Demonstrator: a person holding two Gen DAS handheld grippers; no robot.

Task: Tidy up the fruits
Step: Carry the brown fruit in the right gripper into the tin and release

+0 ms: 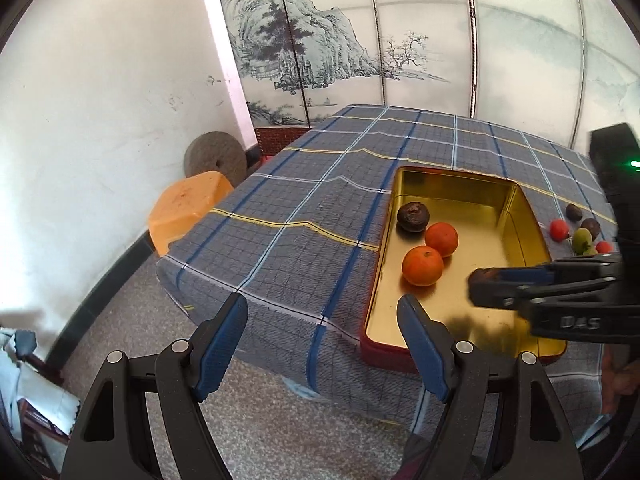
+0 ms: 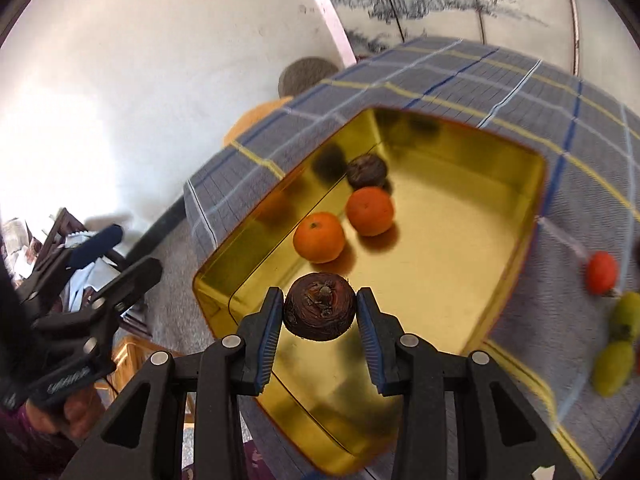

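Observation:
My right gripper [image 2: 320,312] is shut on a dark brown wrinkled fruit [image 2: 320,306], held above the near end of a gold tin [image 2: 276,208]. Inside the tin lie two oranges [image 2: 319,237] [image 2: 369,211] and another dark fruit [image 2: 366,171]. In the left wrist view the same tin [image 1: 516,208] holds the oranges [image 1: 423,265] [image 1: 441,239] and the dark fruit [image 1: 413,217], and the right gripper [image 1: 480,284] reaches in from the right. My left gripper [image 1: 322,340] is open and holds nothing, off the table's near left edge, beside the tin.
Loose fruits lie on the checked cloth right of the tin: red [image 1: 559,229], dark [image 1: 590,227], green [image 1: 582,240], and red [image 2: 602,272] and green [image 2: 612,366]. An orange stool [image 1: 188,208] and a round stone [image 1: 216,156] stand by the white wall.

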